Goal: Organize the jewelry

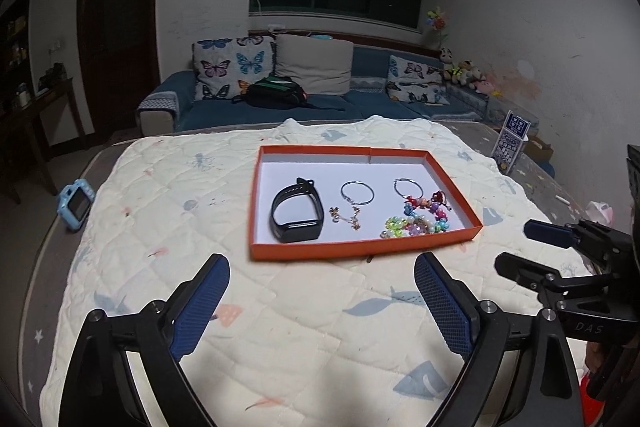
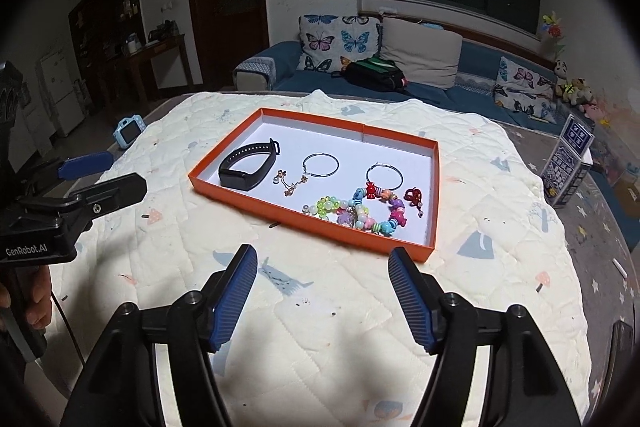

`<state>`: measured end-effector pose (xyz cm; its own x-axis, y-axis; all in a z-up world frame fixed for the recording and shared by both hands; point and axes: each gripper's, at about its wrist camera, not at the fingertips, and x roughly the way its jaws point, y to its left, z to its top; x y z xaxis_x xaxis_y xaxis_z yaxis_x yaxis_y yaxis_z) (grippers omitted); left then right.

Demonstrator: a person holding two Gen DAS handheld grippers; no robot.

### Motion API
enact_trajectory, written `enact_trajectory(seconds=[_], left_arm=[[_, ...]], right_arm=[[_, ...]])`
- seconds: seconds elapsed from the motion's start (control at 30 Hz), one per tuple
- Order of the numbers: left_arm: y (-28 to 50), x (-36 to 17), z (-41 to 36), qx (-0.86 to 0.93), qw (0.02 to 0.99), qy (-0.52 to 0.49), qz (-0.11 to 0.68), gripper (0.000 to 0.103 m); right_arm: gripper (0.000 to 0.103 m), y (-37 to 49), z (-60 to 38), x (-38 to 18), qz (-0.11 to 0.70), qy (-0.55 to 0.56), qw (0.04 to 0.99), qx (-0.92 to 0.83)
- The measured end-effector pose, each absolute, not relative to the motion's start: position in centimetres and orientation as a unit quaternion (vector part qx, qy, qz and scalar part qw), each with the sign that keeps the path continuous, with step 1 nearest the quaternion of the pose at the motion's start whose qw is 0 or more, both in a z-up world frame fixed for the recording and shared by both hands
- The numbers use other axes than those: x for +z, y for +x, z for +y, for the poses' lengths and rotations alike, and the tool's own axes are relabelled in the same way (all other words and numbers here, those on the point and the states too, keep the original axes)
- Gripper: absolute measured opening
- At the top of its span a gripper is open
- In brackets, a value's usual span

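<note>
Basically both grippers wide apart w/ nothing held, left gripper just short of orange tray, right gripper near tray's corner, beaded bracelets just ahead.

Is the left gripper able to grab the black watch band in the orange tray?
Probably yes. The left gripper is open and empty, the black watch band lies uncovered at the tray's left end, and only the low orange tray wall stands between.
</note>
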<state>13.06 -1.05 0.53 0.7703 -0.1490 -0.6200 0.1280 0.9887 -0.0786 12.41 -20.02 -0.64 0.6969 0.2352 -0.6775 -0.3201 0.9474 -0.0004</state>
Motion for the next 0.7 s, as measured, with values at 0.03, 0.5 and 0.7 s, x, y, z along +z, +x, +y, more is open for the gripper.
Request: enact_trajectory(seconds=[0.03, 0.5, 0.7], left_arm=[[12.9, 0.6, -1.0, -0.072, 0.941, -0.015, 0.33, 0.101], [8.8, 1.4, -1.0, -0.054, 0.948, -0.018, 0.312, 0.102], [7.8, 1.7, -0.6, -0.049, 0.951, -0.026, 0.306, 0.103]], right_arm=[[0.076, 12.1, -19.9, -0.6, 0.356, -0.062, 0.921, 0.149], [0.082, 9.8, -19.1, -0.5, 0.35, -0.056, 0.922, 0.16], [0.086, 9.2, -19.6, -0.7, 0.35, -0.047, 0.923, 0.154]])
